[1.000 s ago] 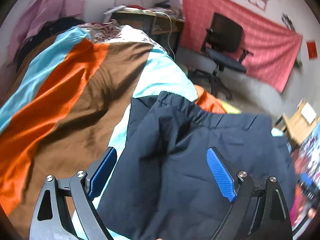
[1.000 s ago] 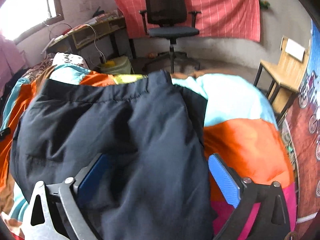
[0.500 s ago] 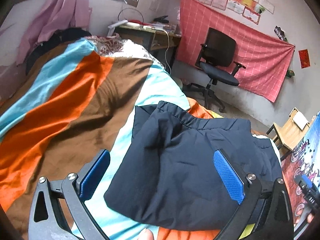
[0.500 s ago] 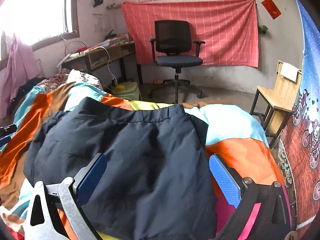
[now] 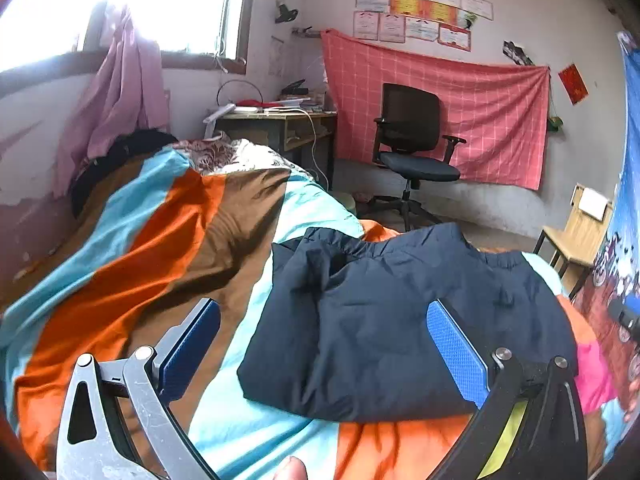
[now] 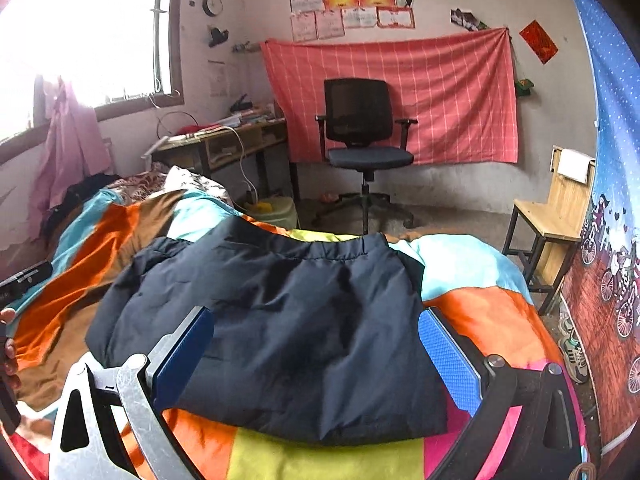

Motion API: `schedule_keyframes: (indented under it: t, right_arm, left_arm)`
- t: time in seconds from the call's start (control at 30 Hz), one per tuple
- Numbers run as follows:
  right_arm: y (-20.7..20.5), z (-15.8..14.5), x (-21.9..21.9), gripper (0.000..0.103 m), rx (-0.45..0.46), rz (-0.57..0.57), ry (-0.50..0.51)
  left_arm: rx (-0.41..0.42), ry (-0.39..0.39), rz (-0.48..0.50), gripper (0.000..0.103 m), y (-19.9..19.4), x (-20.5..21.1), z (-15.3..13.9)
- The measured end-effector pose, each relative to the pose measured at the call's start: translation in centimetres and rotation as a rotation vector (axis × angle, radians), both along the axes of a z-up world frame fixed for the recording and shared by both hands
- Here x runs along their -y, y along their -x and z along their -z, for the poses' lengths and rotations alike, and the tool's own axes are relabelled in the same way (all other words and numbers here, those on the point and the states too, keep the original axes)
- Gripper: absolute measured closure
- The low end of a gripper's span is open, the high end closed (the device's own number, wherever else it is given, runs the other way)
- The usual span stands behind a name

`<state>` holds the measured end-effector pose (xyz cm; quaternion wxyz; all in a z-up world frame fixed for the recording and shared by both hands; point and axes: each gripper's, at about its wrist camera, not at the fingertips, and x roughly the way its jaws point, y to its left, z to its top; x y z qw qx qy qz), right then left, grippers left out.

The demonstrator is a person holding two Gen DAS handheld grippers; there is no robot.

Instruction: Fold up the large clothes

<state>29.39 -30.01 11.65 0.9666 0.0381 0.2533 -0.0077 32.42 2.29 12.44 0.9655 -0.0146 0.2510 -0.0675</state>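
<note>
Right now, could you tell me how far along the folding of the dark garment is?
The navy garment already lies folded into a compact bundle on the striped bedspread. Nothing is in hand: the left gripper and right gripper are both open above it. Little appears left beyond tidying.

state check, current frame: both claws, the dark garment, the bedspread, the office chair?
left claw: open, holding nothing, raised above the garment.
right claw: open, holding nothing, raised above the garment.
navy garment: folded into a compact bundle, lying on the bed, elastic hem at the far edge.
striped bedspread: spread over the bed, wrinkled.
office chair: upright, unoccupied, by the red cloth.
</note>
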Motion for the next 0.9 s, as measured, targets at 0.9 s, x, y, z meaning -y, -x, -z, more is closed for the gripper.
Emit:
schedule_keyframes:
  t: [0.9]
  right_arm:
    - [10.7, 0.8, -3.3, 0.0, 0.101, 0.024, 0.045]
  left_arm:
    - [-0.005, 0.019, 0.062, 0.002, 9.5, 1.5, 4.1]
